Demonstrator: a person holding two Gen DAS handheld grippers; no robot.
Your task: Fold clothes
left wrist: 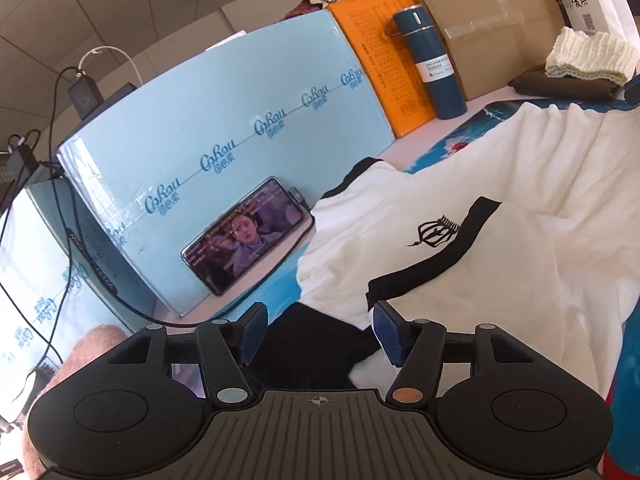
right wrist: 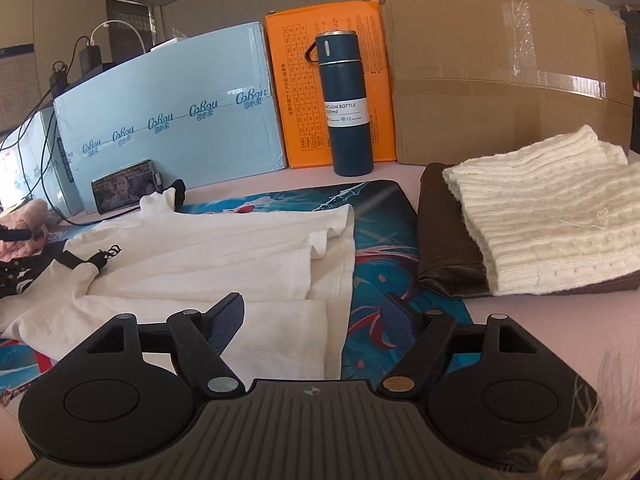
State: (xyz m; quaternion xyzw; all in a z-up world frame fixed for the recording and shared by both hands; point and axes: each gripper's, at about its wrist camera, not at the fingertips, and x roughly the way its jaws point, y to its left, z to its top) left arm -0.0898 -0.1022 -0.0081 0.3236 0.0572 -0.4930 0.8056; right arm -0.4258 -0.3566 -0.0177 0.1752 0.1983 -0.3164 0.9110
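Observation:
A white T-shirt (left wrist: 500, 184) with black sleeve trim and a small black logo lies partly folded on a blue patterned mat (right wrist: 384, 224). It also shows in the right wrist view (right wrist: 224, 256). My left gripper (left wrist: 318, 332) is open and empty over the shirt's black collar edge near a sleeve. My right gripper (right wrist: 316, 320) is open and empty, just above the shirt's near hem corner at the mat.
A folded cream knit (right wrist: 552, 216) lies on a folded brown garment (right wrist: 444, 240) at the right. A blue vacuum bottle (right wrist: 346, 108), a phone (left wrist: 244, 236) with cable, and blue, orange and cardboard boxes (right wrist: 504, 76) line the back. A pink garment (right wrist: 28, 224) lies left.

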